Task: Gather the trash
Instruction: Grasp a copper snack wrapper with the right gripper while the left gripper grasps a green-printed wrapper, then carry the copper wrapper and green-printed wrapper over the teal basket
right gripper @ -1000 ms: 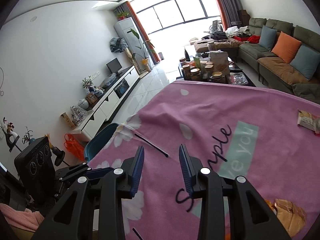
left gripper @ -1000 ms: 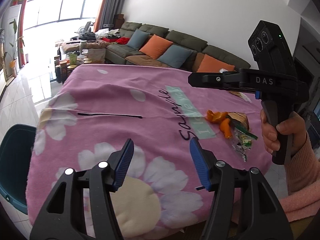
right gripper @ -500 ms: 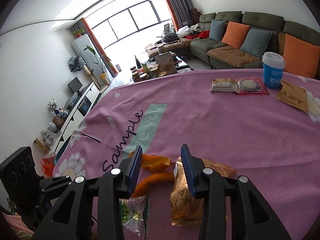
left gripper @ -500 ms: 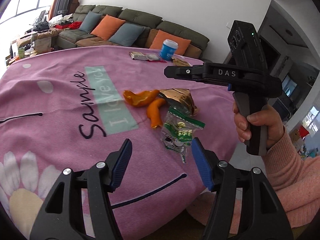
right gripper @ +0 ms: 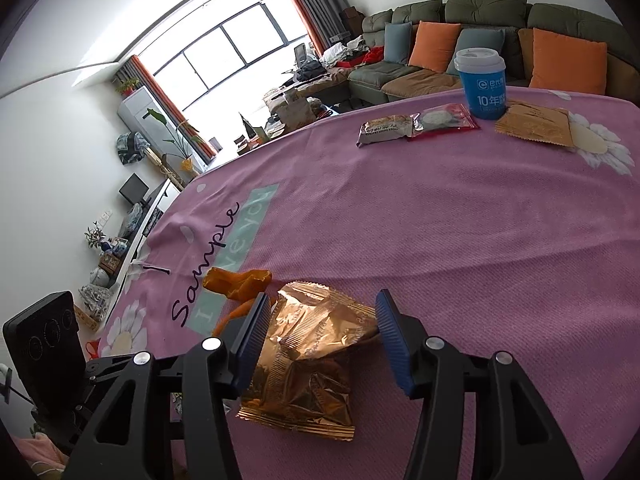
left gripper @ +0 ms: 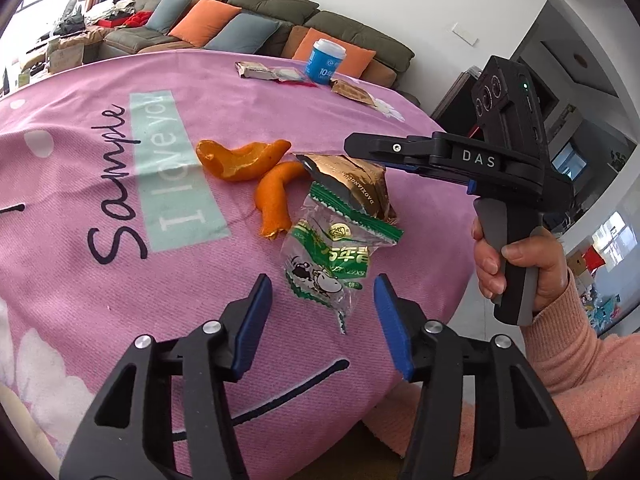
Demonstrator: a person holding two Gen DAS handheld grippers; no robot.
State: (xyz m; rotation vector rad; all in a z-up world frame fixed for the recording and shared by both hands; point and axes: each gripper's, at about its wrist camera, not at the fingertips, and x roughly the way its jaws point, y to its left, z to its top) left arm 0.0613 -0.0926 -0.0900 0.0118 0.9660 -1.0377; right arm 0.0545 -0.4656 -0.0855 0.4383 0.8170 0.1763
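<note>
Here, left wrist view: the left gripper (left gripper: pixel 323 312) had its fingers spread and empty, low in the frame, just short of the green-and-clear wrapper (left gripper: pixel 332 258) lying at centre on the pink table (left gripper: pixel 120 280) beside the orange peel (left gripper: pixel 256 176).
Right wrist view: the right gripper (right gripper: pixel 320 332) straddled the gold foil wrapper (right gripper: pixel 308 356) at lower centre, fingers wide, not yet closed.
Handling: both wrappers looked light, crinkly and slippery; a pinch across a raised crumpled fold seemed best.
Farther trash: blue cup (right gripper: pixel 482 80) and packets sat upper right.

A home living room. A long green sofa (right gripper: pixel 460 46) with orange and blue cushions (right gripper: pixel 436 46) lines the wall. A low TV cabinet (right gripper: pixel 140 236) and a potted plant (right gripper: pixel 176 140) stand near the big window (right gripper: pixel 224 60).
</note>
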